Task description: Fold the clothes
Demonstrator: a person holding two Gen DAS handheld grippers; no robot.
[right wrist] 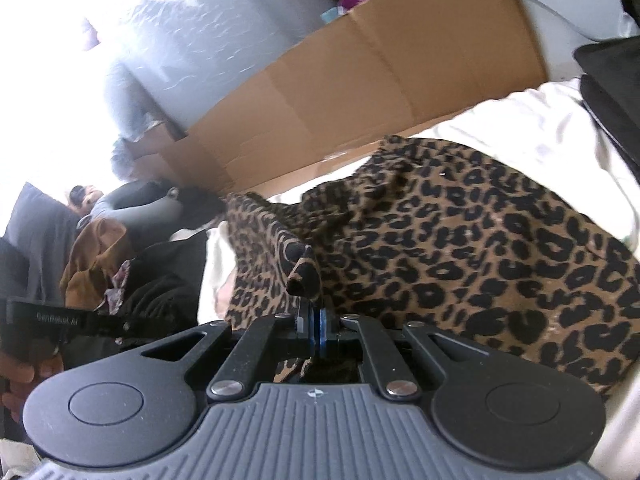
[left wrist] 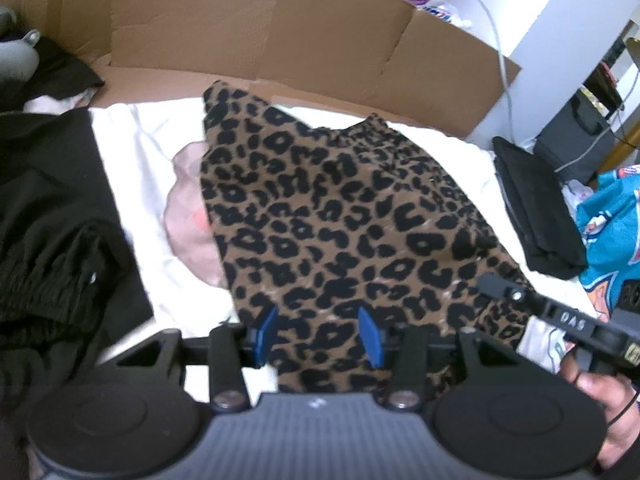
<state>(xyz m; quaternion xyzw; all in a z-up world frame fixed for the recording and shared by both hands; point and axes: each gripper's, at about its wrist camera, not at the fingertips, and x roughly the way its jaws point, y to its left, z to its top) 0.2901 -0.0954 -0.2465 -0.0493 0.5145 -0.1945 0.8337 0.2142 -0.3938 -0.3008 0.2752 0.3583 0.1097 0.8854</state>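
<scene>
1. Blue pads of the left gripper [left wrist: 318,336] spread apart just above the near edge of the leopard-print garment [left wrist: 340,216]; nothing pinched between them, cloth merely lying beneath.
2. Right gripper [right wrist: 316,326] pressed together on a bunched corner of the same garment [right wrist: 460,248], a small peak of fabric standing up just past the pads (seen from the left wrist, right gripper reaching in from the right over the cloth edge).
3. Garment spread over the white sheet [left wrist: 144,200], mostly flat but creased, one flap doubled over at the far left corner; probably one fold made or under way, not a finished bundle.
4. Beside it, a pink piece [left wrist: 188,216] partly tucked under the leopard cloth, and black clothing [left wrist: 48,220] heaped to the left, apparently unfolded.
5. Further right, a folded black item [left wrist: 536,208] lying flat near a teal printed shirt [left wrist: 612,224], loose.
6. Farthest back, cardboard boxes [left wrist: 260,28] along the edge of the sheet.
7. Judged overall: early to middle of the job, this piece to be finished, several others left.
</scene>
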